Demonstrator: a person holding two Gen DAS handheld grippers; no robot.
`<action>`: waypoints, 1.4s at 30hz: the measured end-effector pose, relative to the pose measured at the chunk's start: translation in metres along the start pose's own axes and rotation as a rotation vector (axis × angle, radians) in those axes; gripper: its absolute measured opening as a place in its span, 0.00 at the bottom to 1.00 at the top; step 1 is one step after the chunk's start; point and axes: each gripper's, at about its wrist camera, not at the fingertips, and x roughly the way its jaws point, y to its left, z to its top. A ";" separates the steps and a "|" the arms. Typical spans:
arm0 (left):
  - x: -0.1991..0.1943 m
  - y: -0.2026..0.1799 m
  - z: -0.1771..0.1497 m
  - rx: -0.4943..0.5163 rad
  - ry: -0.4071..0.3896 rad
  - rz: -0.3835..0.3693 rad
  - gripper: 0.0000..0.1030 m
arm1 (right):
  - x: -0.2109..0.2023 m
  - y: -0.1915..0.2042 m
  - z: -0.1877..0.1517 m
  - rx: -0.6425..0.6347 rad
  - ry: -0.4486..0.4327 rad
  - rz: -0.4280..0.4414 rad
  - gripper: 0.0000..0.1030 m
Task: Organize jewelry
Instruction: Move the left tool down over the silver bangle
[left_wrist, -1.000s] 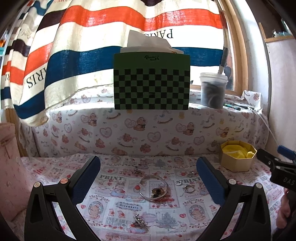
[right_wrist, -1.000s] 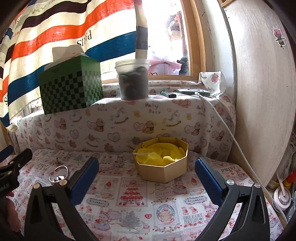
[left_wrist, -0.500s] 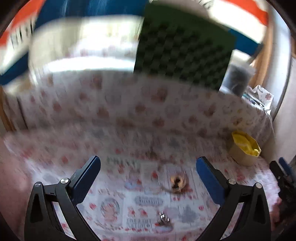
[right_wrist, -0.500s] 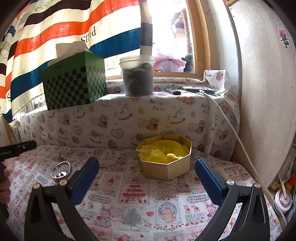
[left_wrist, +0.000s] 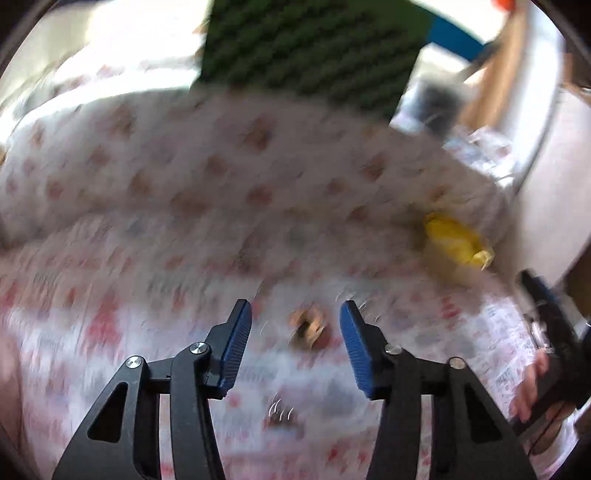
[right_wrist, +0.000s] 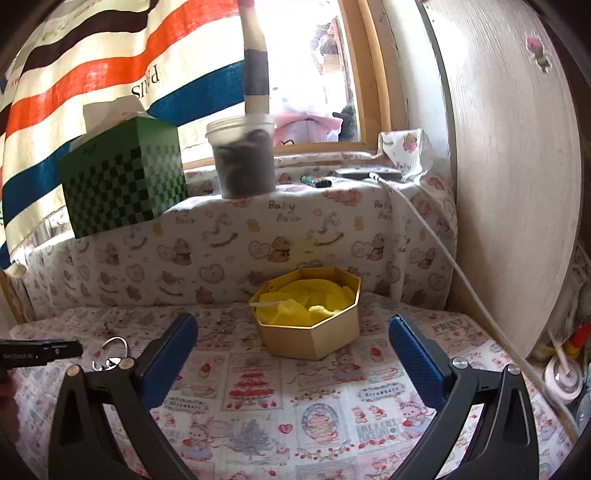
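Note:
The left wrist view is motion-blurred. My left gripper (left_wrist: 295, 328) is open, jaws partly closed in, above a silver bangle with small jewelry inside it (left_wrist: 308, 328) on the printed cloth. Another small jewelry piece (left_wrist: 280, 411) lies nearer. The octagonal box with yellow lining (left_wrist: 456, 242) is at the right. My right gripper (right_wrist: 291, 354) is open and empty, facing the same box (right_wrist: 310, 325). The bangle (right_wrist: 112, 349) shows at far left in the right wrist view, beside the left gripper's tip (right_wrist: 40, 352).
A green checkered tissue box (right_wrist: 123, 181) and a plastic jar (right_wrist: 243, 158) stand on the cloth-covered ledge. A white cable (right_wrist: 443, 254) runs down the right side by a wooden panel (right_wrist: 517, 166). Tape rolls (right_wrist: 561, 376) lie at the far right.
My left gripper has tilted down toward the bangle and its jaws have narrowed. The right gripper has shifted slightly, still open.

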 end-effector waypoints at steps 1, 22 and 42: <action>0.002 -0.004 0.005 0.055 -0.021 0.043 0.58 | 0.003 0.000 0.000 0.003 0.016 0.009 0.99; 0.085 -0.035 0.031 0.246 0.402 0.101 0.75 | 0.035 -0.011 -0.009 0.038 0.215 0.056 0.97; 0.072 -0.050 0.048 0.224 0.392 0.226 0.51 | 0.036 -0.005 -0.011 0.014 0.232 0.092 0.98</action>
